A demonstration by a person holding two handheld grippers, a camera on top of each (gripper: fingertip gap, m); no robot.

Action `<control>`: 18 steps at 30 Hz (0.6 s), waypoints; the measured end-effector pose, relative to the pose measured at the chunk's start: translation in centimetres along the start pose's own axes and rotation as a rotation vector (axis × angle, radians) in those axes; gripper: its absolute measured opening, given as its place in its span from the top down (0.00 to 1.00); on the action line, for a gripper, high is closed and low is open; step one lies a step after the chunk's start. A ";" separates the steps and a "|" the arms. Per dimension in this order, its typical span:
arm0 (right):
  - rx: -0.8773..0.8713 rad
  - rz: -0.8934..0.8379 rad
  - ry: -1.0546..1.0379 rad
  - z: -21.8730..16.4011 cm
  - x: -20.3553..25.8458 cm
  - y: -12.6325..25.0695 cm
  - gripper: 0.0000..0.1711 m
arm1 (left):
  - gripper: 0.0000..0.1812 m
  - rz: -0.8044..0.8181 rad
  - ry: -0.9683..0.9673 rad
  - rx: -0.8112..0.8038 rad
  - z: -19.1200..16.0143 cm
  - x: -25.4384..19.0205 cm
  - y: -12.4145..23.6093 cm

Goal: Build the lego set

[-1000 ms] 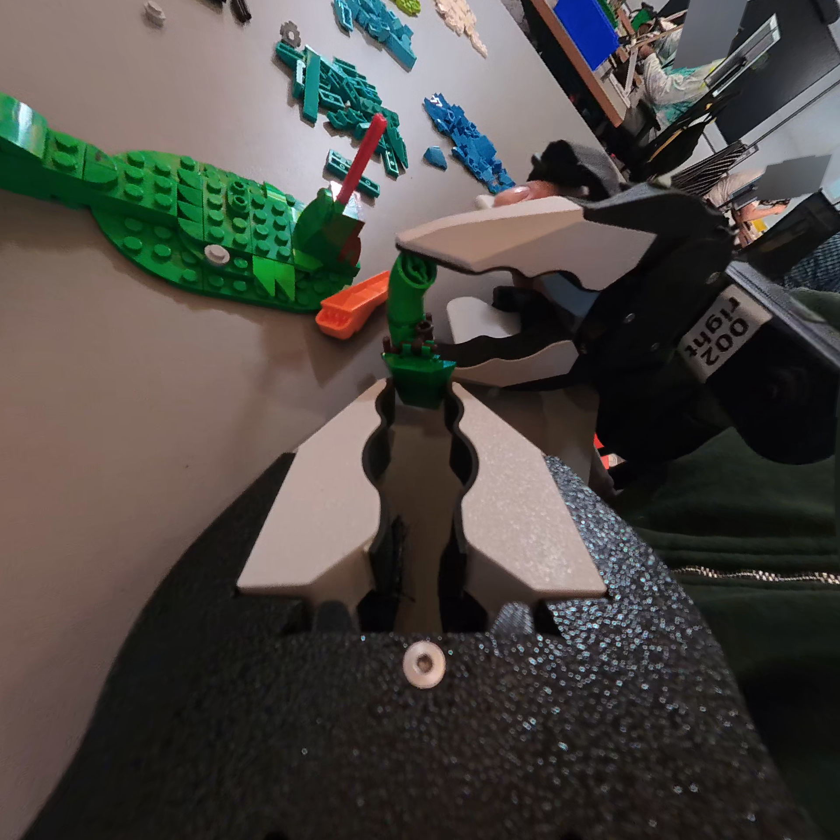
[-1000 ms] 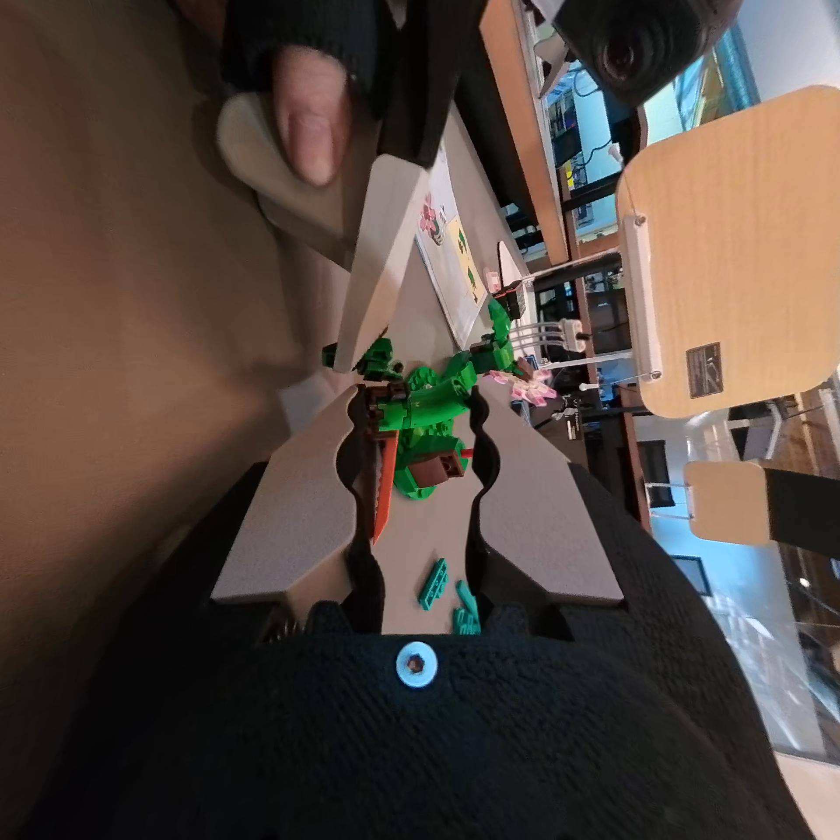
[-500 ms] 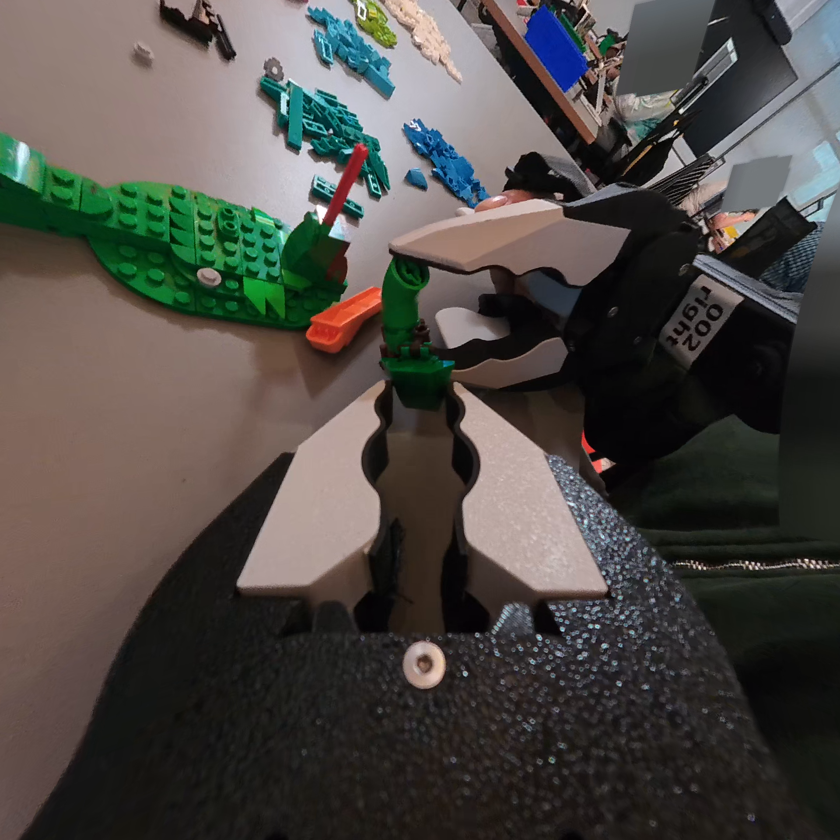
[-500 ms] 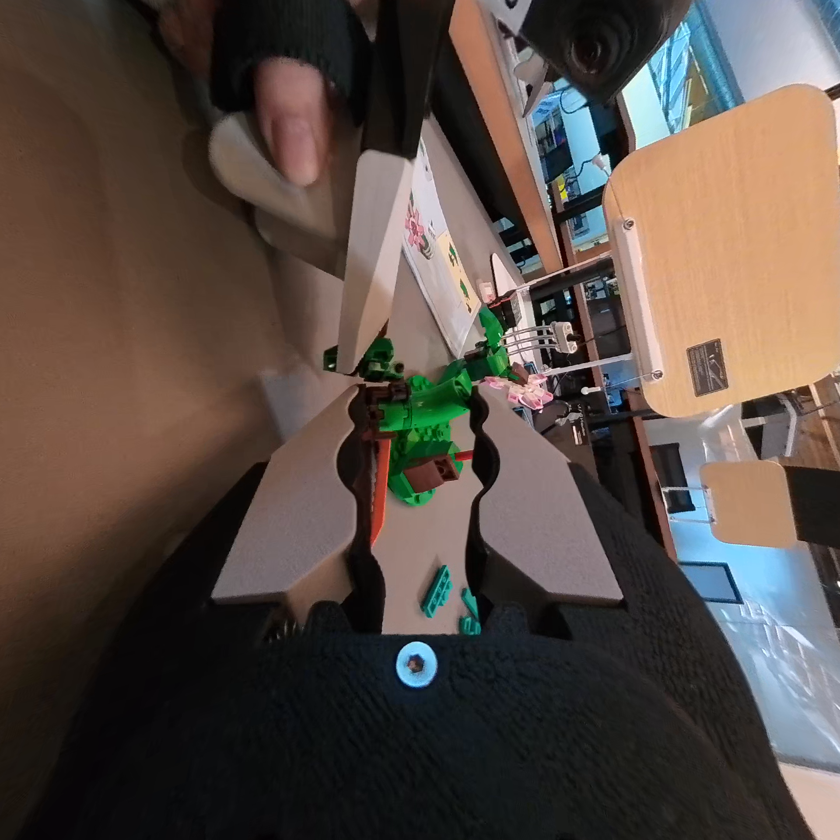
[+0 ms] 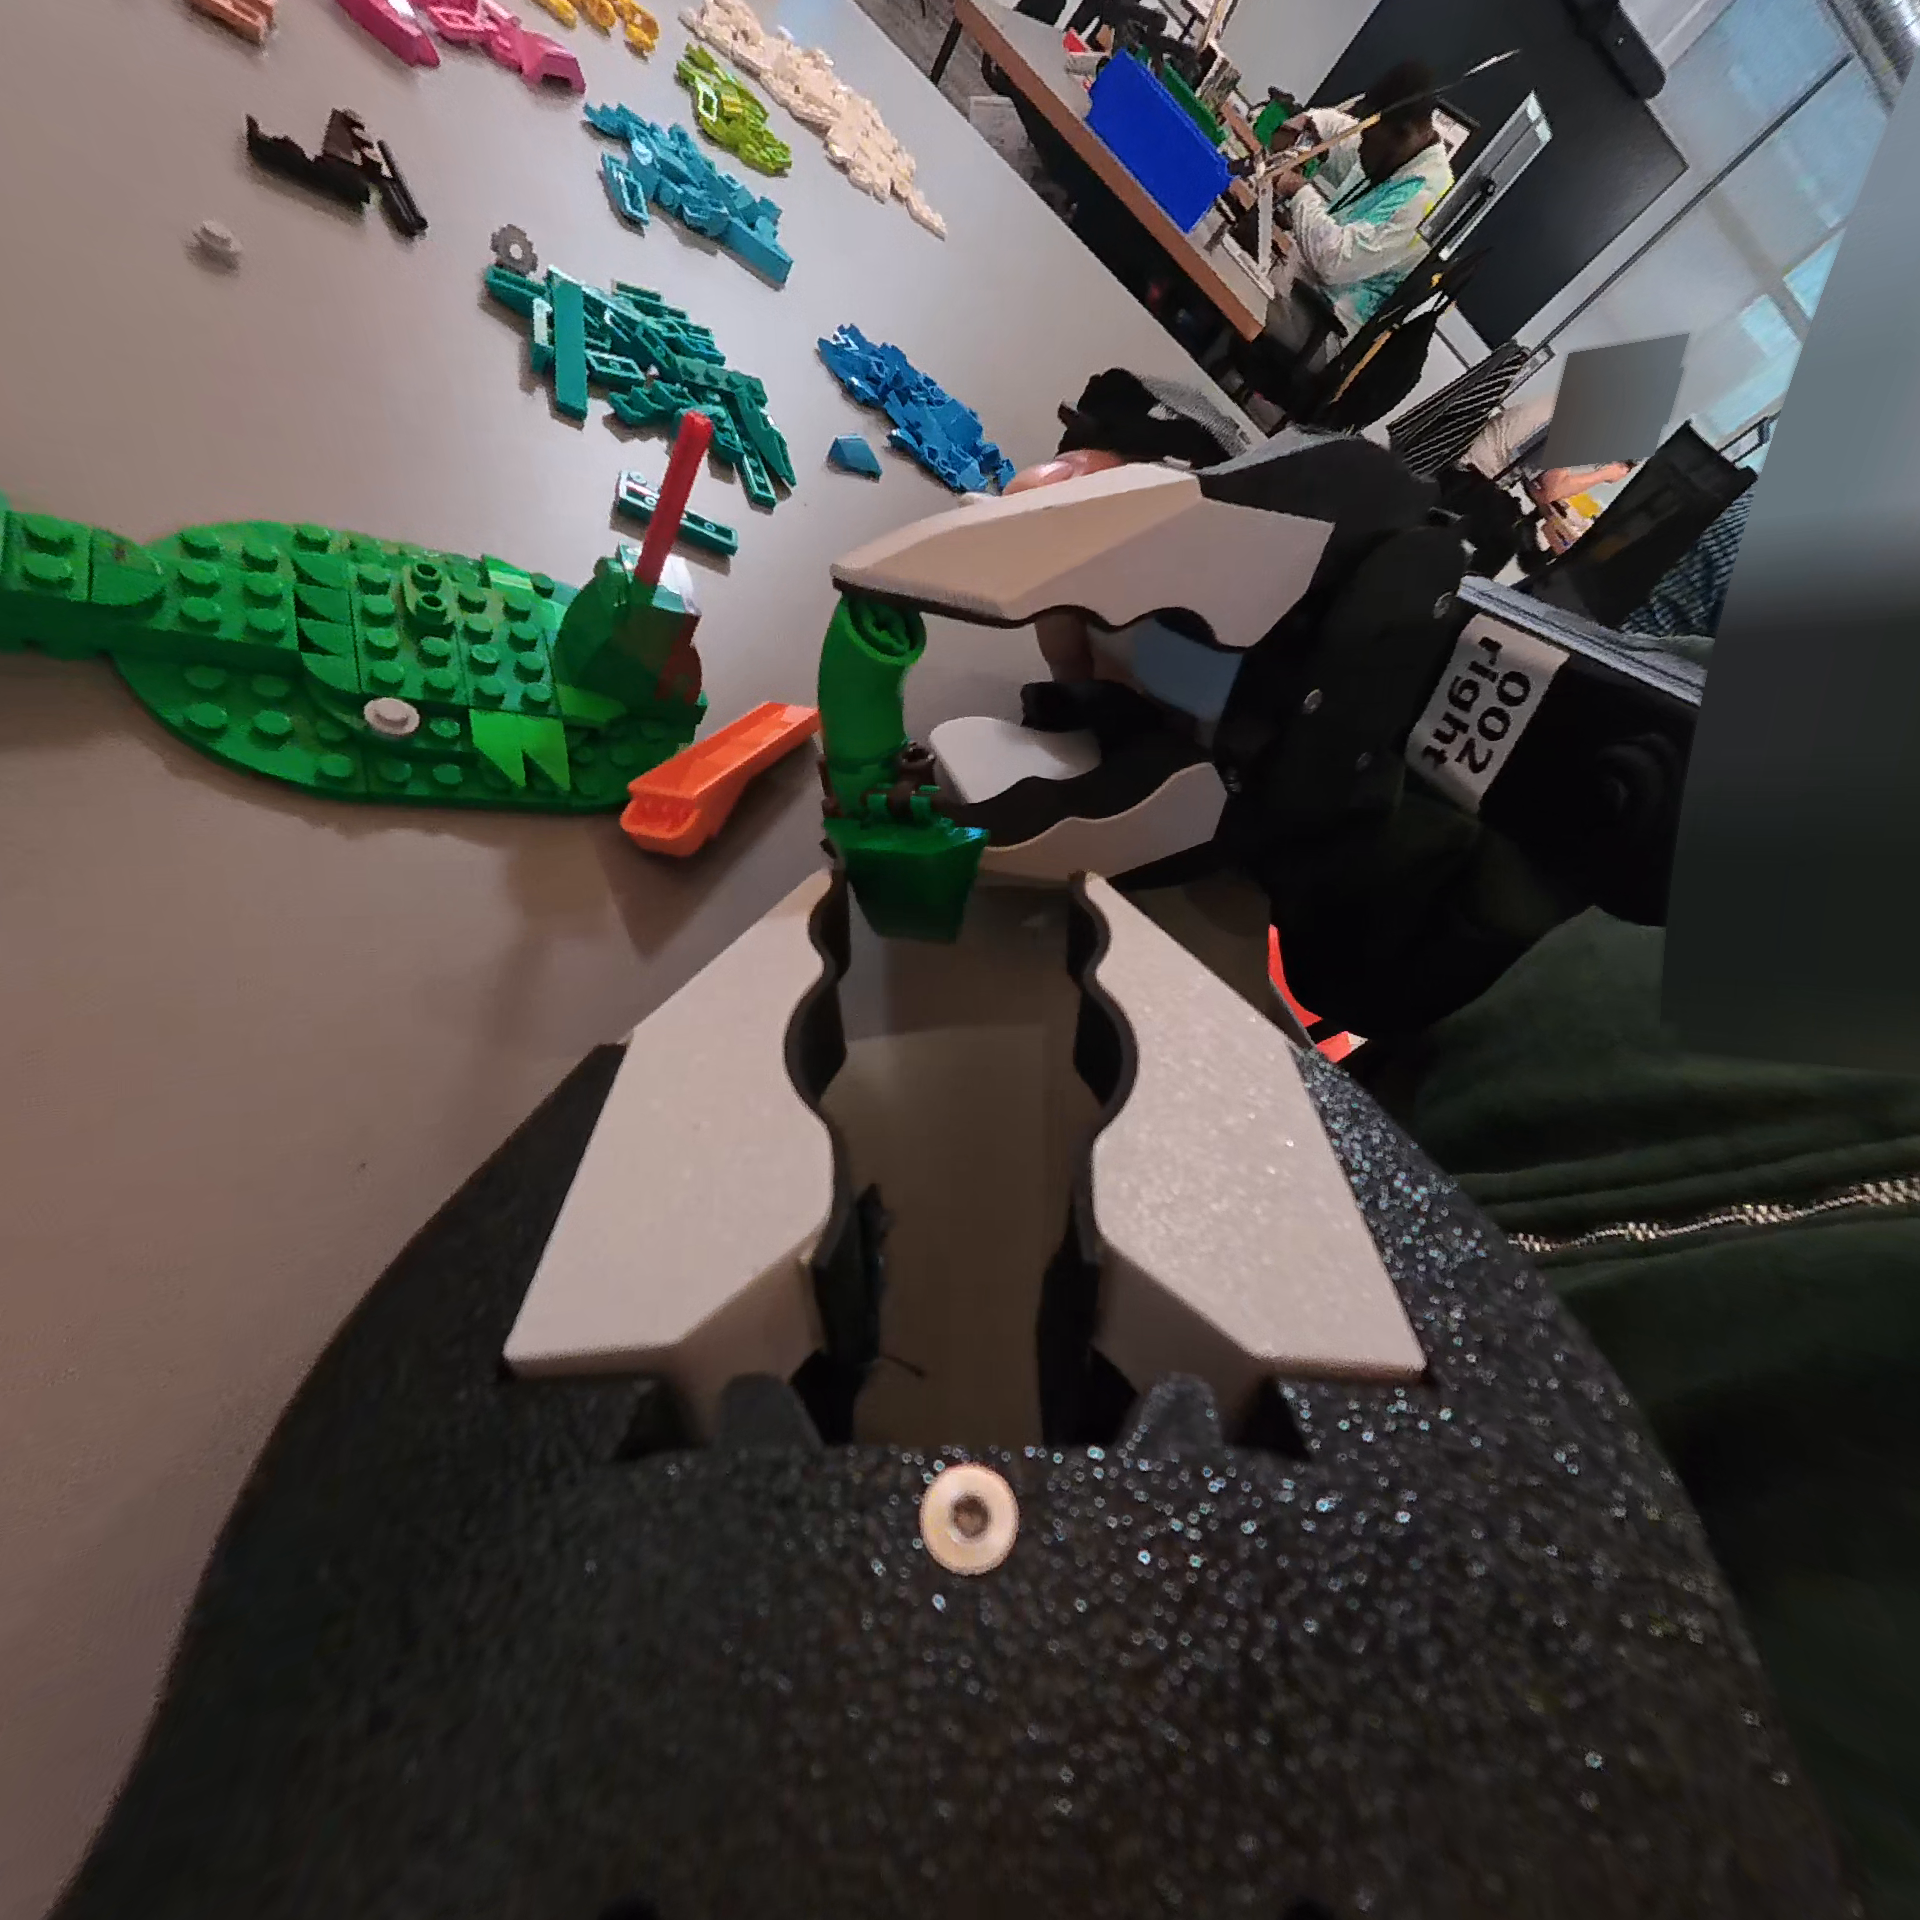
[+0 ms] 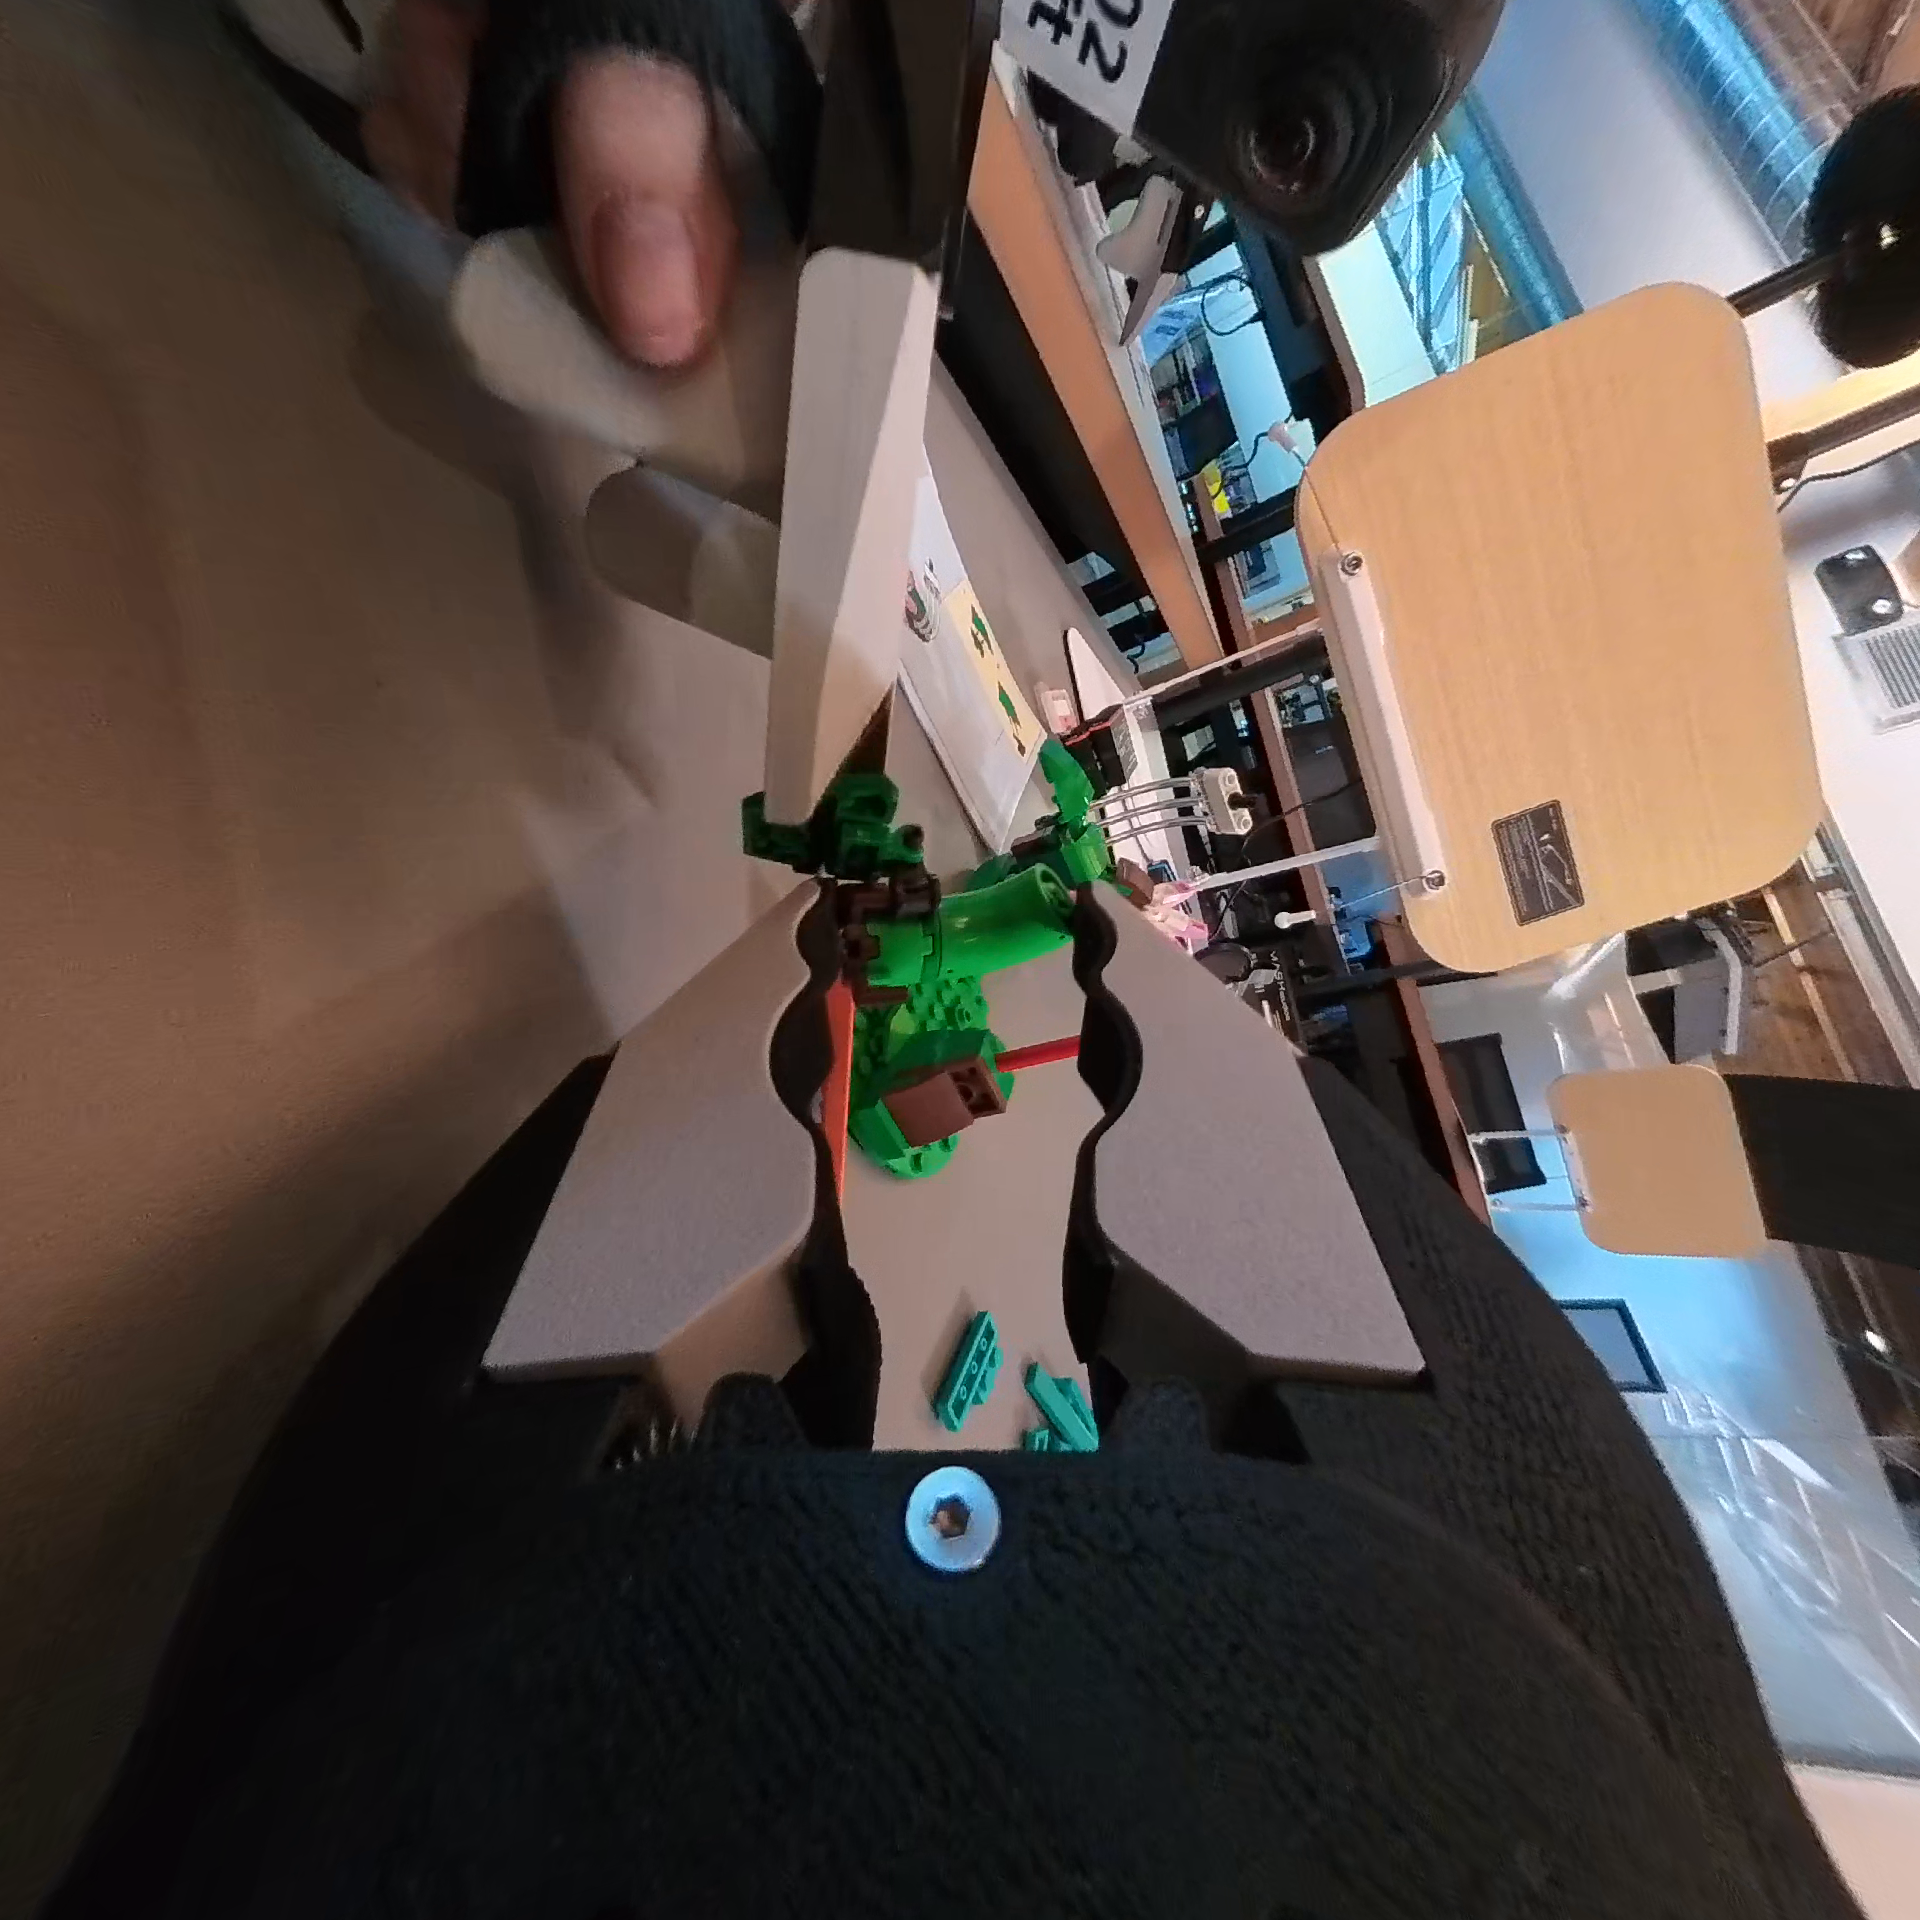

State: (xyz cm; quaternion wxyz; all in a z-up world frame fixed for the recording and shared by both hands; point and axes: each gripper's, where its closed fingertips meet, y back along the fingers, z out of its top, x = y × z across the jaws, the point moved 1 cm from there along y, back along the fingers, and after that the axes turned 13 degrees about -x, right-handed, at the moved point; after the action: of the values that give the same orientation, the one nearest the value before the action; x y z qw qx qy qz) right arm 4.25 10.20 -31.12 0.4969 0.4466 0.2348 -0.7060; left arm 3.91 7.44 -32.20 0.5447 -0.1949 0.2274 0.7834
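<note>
A curved green stem with a dark green leaf base (image 5: 868, 707) stands upright above the table. My right gripper (image 5: 894, 665) is shut on it, one finger on the stem's top end and one near its brown collar. It also shows between the right fingertips in the right wrist view (image 6: 977, 925), where the right gripper (image 6: 951, 899) is centred. My left gripper (image 5: 956, 894) is open; the leaf base (image 5: 914, 873) sits by its left fingertip, clear of the right one. The green plate build (image 5: 312, 644) with a red rod (image 5: 670, 499) lies to the left.
An orange brick separator (image 5: 717, 774) lies beside the build. Sorted piles of loose pieces lie farther back: teal (image 5: 644, 353), blue (image 5: 914, 416), light blue (image 5: 686, 187), black (image 5: 332, 166). An instruction booklet (image 6: 966, 707) lies beyond. A wooden chair (image 6: 1558, 623) stands past the table.
My left gripper's jaws have spread apart and let go of the leaf base. My right gripper has kept its hold on the green stem.
</note>
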 end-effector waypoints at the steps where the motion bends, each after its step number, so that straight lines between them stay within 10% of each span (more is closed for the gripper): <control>1: -0.003 -0.003 -0.002 0.0 -0.1 0.0 0.74 | 0.78 -0.003 -0.001 0.000 0.1 -0.1 0.0; 18: -0.048 -0.025 -0.040 0.5 -0.7 0.2 0.74 | 0.81 -0.038 0.001 -0.047 0.8 -0.4 0.3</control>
State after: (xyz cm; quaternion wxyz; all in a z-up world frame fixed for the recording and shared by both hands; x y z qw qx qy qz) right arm 4.36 10.08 -30.27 0.5031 0.4176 0.2472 -0.7151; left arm 3.76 7.49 -31.28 0.5547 -0.2125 0.2053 0.7778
